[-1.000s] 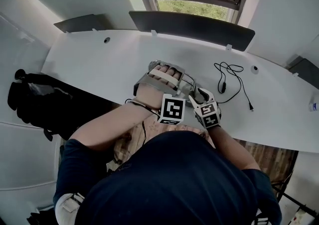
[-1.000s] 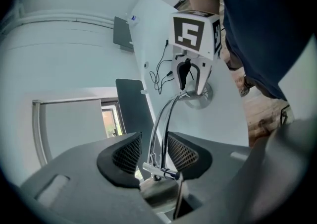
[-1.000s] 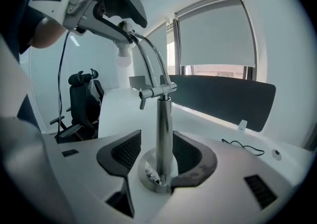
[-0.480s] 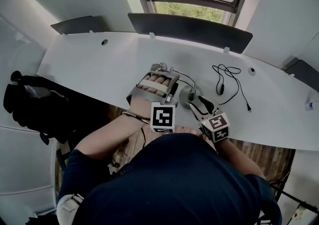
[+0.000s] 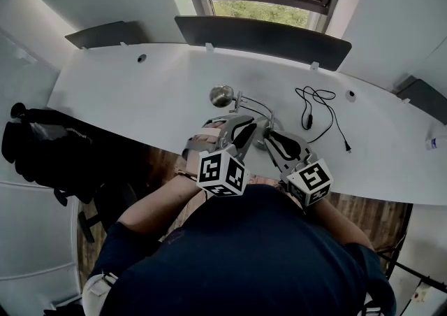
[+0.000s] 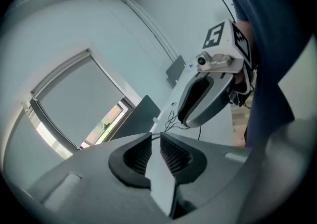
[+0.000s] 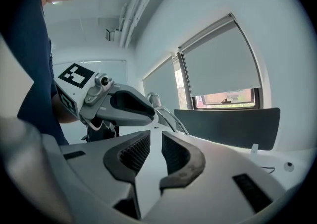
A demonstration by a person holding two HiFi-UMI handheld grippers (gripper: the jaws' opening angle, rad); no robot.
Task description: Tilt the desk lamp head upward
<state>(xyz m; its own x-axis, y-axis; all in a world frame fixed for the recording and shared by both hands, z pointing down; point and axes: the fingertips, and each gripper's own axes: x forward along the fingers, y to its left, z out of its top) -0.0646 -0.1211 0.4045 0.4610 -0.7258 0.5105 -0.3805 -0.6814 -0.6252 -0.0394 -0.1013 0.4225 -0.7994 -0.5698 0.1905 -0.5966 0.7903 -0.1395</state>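
The left hand-held gripper (image 6: 155, 141) is released: its jaws are closing with nothing between them. The right hand-held gripper (image 7: 155, 141) is in the same condition. Both are at the near edge of the white tabletop (image 5: 126, 91), just in front of the desk lamp (image 5: 239, 101). The lamp head (image 5: 222, 96) is a small chrome dome on thin paired metal rods. A black cable (image 5: 318, 108) lies to the lamp's right.

Chrome lamp head (image 5: 222, 95), white desk (image 5: 126, 91), black cable (image 5: 305, 123)
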